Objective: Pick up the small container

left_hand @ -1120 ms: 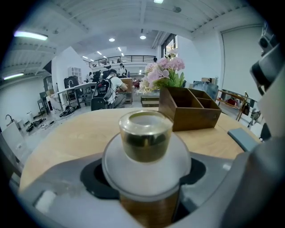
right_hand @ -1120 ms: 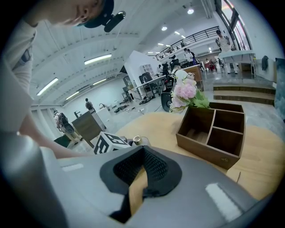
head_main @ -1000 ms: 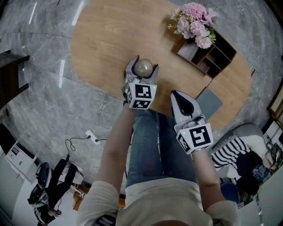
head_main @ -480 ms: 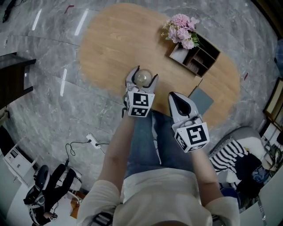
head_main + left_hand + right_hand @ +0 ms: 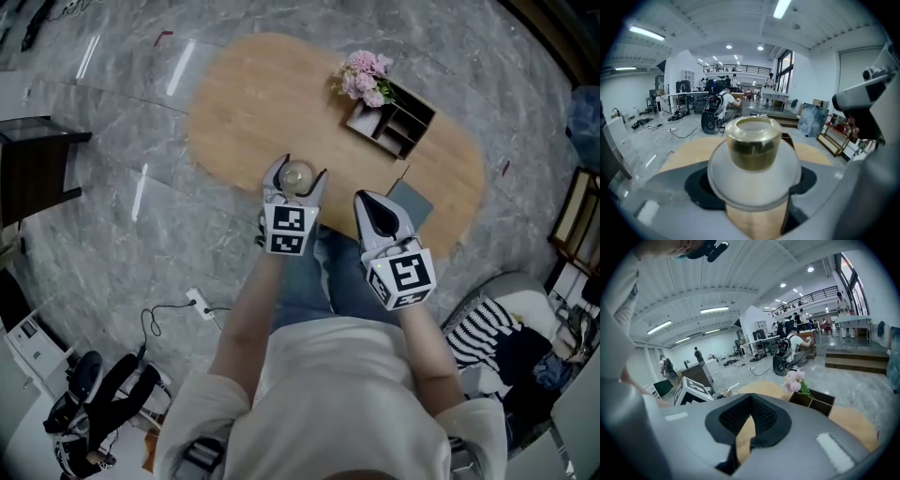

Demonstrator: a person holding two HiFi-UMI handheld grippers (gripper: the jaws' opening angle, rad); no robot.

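Grey marble floor (image 5: 112, 216) surrounds an oval wooden desk (image 5: 253, 103), and the small container (image 5: 294, 177) sits over the desk's near edge, pinched in the jaws of the left gripper (image 5: 302, 169). The jaws stand wide, one on each side of the container's round white body, with its clear, gold-tinted top showing above them in the left gripper view. Bare wood shows directly under the container there; I cannot tell whether it is off the surface. Just right of the container, the right gripper (image 5: 368, 200) hovers at the same desk edge with its jaws pressed together on nothing. Right of the container and beyond the right gripper, a flat grey-blue pad (image 5: 412, 202) lies on the wood. Farther from the container, toward the far right of the desk, stands a wooden organiser box (image 5: 398, 124) with open compartments, and a bunch of pink flowers (image 5: 364, 77) sits at its left end. Well below and left of the container, a white power strip (image 5: 196, 300) with a dark cable lies on the floor.
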